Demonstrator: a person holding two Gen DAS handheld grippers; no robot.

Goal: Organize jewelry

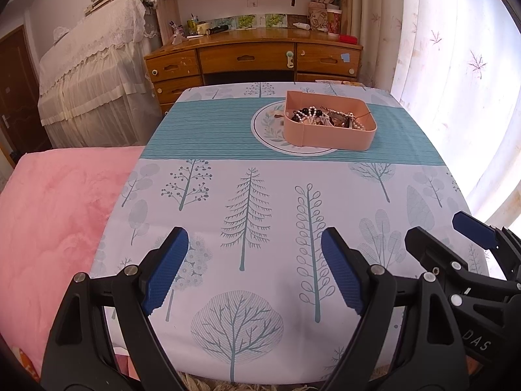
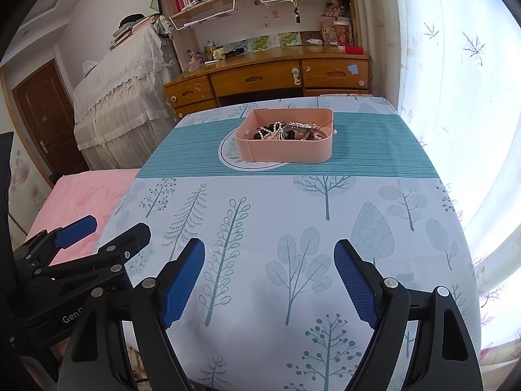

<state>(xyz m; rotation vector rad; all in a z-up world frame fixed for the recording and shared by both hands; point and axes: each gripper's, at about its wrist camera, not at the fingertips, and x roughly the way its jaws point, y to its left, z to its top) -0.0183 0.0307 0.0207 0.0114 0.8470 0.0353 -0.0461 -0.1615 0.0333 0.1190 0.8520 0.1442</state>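
Observation:
A pink box holding a heap of jewelry, pearl strands and dark beads, stands partly on a round white plate at the far middle of the table. It also shows in the right wrist view, with the jewelry and plate. My left gripper is open and empty over the table's near edge. My right gripper is open and empty beside it. Each gripper shows in the other's view: the right one, the left one.
The table carries a tree-print cloth with a teal stripe. A pink bed lies to the left. A wooden desk stands behind the table. A bright curtained window is at the right.

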